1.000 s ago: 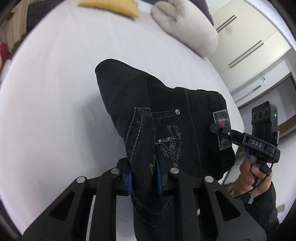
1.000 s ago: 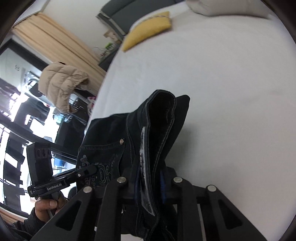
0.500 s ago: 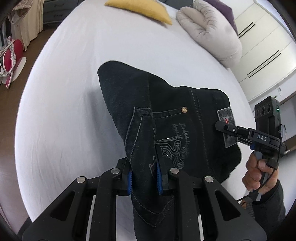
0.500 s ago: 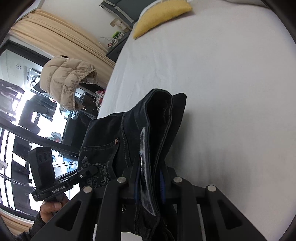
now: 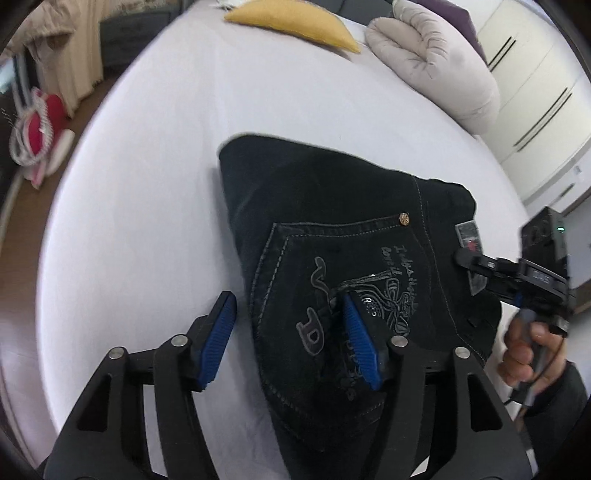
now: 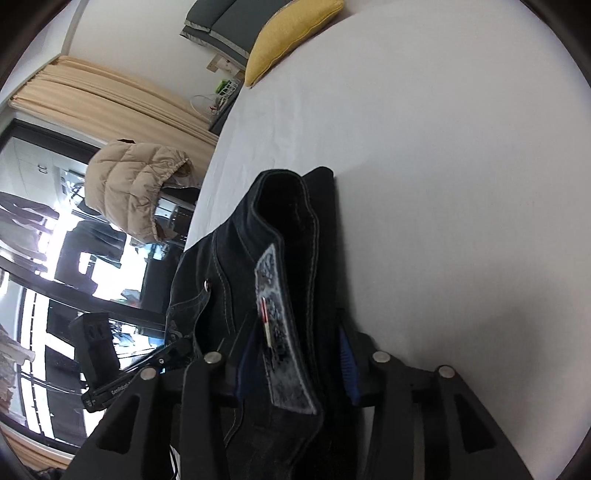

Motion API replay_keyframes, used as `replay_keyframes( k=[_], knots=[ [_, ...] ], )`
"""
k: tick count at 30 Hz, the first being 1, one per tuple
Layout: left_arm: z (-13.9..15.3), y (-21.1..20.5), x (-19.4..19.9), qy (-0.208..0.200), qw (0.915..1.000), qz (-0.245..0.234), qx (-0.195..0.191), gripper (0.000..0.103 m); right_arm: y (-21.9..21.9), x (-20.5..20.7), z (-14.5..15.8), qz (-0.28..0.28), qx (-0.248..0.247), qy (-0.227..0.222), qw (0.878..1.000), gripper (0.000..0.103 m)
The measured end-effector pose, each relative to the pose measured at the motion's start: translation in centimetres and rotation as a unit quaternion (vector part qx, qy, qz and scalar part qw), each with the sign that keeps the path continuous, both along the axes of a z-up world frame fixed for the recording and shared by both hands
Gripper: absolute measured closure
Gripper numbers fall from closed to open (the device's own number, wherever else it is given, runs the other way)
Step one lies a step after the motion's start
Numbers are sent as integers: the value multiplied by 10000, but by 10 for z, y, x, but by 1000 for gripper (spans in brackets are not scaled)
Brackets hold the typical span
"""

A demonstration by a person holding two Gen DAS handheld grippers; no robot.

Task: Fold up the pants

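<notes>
The folded black jeans (image 5: 332,229) lie on the white bed (image 5: 147,184), back pocket with stitched design facing up. My left gripper (image 5: 286,332) is open, its blue pads (image 5: 218,339) spread on either side of the pocket edge. My right gripper (image 6: 295,354) has opened a little, its blue pads still on either side of the waistband fold with the grey label (image 6: 280,332). It also shows in the left wrist view (image 5: 480,262) at the jeans' right edge, and the left gripper shows in the right wrist view (image 6: 155,362).
A yellow pillow (image 5: 295,22) and a grey rolled duvet (image 5: 436,55) lie at the far end of the bed. White wardrobes (image 5: 535,92) stand on the right. A beige puffer jacket (image 6: 136,184) hangs beside the bed by the window.
My left gripper has opened and let go of the jeans' pocket edge. The jeans have been lowered flat onto the bed. My right gripper's jaws have widened slightly around the waistband.
</notes>
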State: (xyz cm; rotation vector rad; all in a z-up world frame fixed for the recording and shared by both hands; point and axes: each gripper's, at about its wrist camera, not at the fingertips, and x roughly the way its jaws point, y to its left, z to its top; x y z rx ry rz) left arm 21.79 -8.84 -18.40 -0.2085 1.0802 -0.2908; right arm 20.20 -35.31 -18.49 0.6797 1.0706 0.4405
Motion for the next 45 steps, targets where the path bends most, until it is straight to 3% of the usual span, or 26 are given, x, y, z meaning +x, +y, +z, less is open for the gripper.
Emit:
replay_keyframes(
  k=[3,12,18,20,23,26,29,30,32,34,35,38,45],
  knots=[
    [18,5,-14,-332,9990,167,256,30,2,-13,19,-38,-333,-239,9992,47],
    [89,6,-83,-1411,9864,514,670,7,9,-66,91,-279,-730,-1085,9910,46],
    [153,-4,-136,-2055,9700,737,1065,2,30,-115,153,-492,-1087,-1907,9744,32],
    [181,0,-169,-2461,9577,925,1173,2,36,-139,181,-667,-1222,-2337,9623,25],
    [219,1,-216,-3104,9381,1054,1120,0,37,-175,216,-1025,-1420,-3001,9377,2],
    [241,0,-258,-3503,9210,1238,1175,0,42,-217,249,-1482,-1695,-3681,9021,0],
    [255,-6,-290,-3700,9003,1580,1664,0,50,-249,276,-1822,-2143,-4061,8695,0],
    [257,-9,-295,-3636,8998,1611,1793,0,51,-257,281,-1897,-2229,-4146,8616,0],
    [263,-9,-302,-3420,9079,1598,1822,0,55,-273,293,-2050,-2401,-4377,8419,0],
    [267,-5,-308,-3156,9204,1594,1670,0,60,-285,303,-2025,-2532,-4422,8363,0],
    [268,-4,-311,-3053,9228,1636,1690,0,62,-288,306,-1986,-2580,-4387,8376,0],
    [267,-7,-314,-2716,9346,1554,1690,0,68,-291,308,-1968,-2857,-4032,8468,0],
    [235,-23,-312,-1864,9651,1162,1425,0,78,-288,282,-1652,-3009,-2963,8913,0]
  ],
)
